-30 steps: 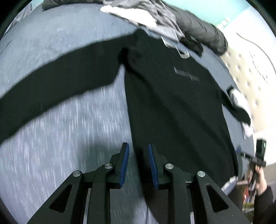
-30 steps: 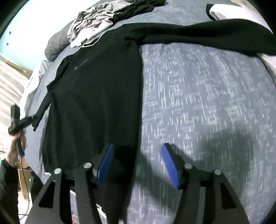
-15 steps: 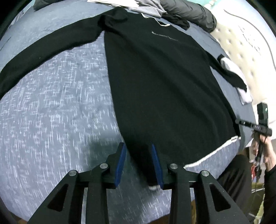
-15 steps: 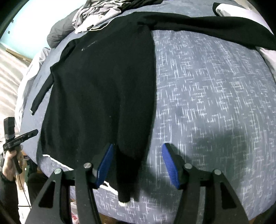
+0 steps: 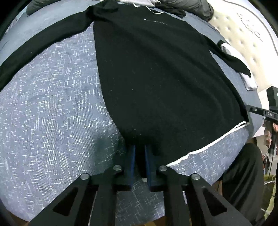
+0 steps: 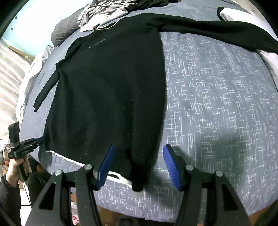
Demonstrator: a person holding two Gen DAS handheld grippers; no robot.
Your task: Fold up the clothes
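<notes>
A black long-sleeved sweater (image 5: 156, 73) lies spread flat on the blue-grey patterned bed cover (image 5: 52, 121), sleeves out to both sides, hem toward me. My left gripper (image 5: 139, 153) is shut on the sweater's left hem corner. In the right wrist view the sweater (image 6: 107, 90) fills the centre-left, and my right gripper (image 6: 138, 161) is open, its blue pads either side of the right hem corner, which lies between them unpinched. The other gripper shows at the edge of each view.
A pile of grey and white clothes (image 6: 104, 15) and a dark grey pillow (image 5: 194, 8) lie beyond the collar. A white garment (image 6: 243, 19) lies under the right sleeve. A tufted headboard (image 5: 243, 40) stands at right. The bed's front edge (image 6: 156, 212) is just below the grippers.
Both grippers have moved back to the hem at the bed's near edge. The left gripper has closed on the left hem corner. The right gripper stays open around the right corner.
</notes>
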